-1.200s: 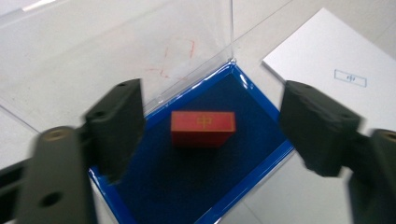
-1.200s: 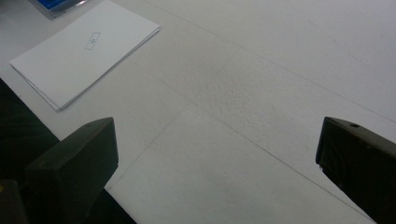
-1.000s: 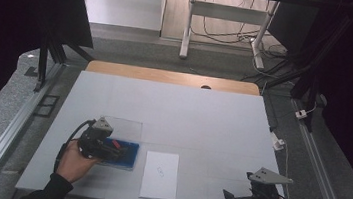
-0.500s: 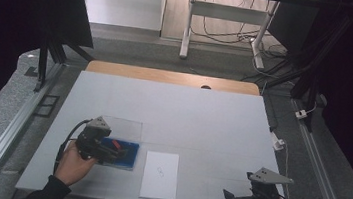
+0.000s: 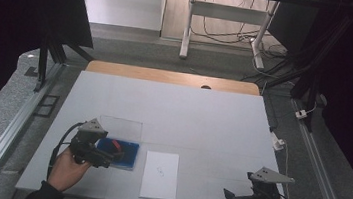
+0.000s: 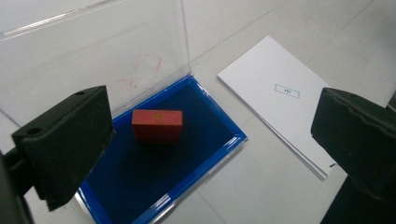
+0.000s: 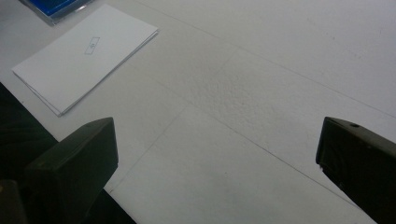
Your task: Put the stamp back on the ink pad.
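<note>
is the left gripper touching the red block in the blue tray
Apart. The left gripper view shows the left gripper wide open, with the red block lying on the blue tray and dark lining visible all around it, clear of both jaws.

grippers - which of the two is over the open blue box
The left gripper, at the near left of the table. Its open jaws frame the blue box and the red block inside. The right gripper hangs over bare table.
</note>
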`<state>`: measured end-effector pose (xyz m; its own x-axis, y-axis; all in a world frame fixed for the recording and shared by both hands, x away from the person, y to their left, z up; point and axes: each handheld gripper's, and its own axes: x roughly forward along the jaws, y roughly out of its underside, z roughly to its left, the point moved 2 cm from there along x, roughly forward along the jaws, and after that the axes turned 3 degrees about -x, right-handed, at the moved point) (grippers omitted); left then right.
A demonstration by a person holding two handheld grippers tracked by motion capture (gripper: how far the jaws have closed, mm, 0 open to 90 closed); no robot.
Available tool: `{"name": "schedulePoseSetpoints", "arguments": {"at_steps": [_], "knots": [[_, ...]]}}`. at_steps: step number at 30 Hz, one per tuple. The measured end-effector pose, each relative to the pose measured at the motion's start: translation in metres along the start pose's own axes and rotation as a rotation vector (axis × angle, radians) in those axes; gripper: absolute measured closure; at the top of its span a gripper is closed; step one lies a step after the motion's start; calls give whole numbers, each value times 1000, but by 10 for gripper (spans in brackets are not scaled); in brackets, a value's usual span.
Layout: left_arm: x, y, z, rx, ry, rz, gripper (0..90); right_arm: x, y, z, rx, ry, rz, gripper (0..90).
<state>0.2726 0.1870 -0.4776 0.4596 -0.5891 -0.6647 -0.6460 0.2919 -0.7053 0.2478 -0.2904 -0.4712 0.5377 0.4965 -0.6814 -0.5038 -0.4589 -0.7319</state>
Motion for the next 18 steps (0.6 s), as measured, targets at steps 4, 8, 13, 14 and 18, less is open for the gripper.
{"name": "schedulePoseSetpoints", "arguments": {"at_steps": [4,8,13,14,18], "knots": [[-8,4,-1,-2,0,-22,0,0,0,0,1,-1,0,0],[-17,9,-1,-12,-5,-35,0,0,0,0,0,-3,0,0],[-28,18,0,-31,-10,-51,0,0,0,0,0,-3,3,0],[-30,20,0,-33,-9,-53,0,0,0,0,-1,-3,3,0],[-38,29,0,-40,-12,-63,0,0,0,0,-1,-3,3,0]]}}
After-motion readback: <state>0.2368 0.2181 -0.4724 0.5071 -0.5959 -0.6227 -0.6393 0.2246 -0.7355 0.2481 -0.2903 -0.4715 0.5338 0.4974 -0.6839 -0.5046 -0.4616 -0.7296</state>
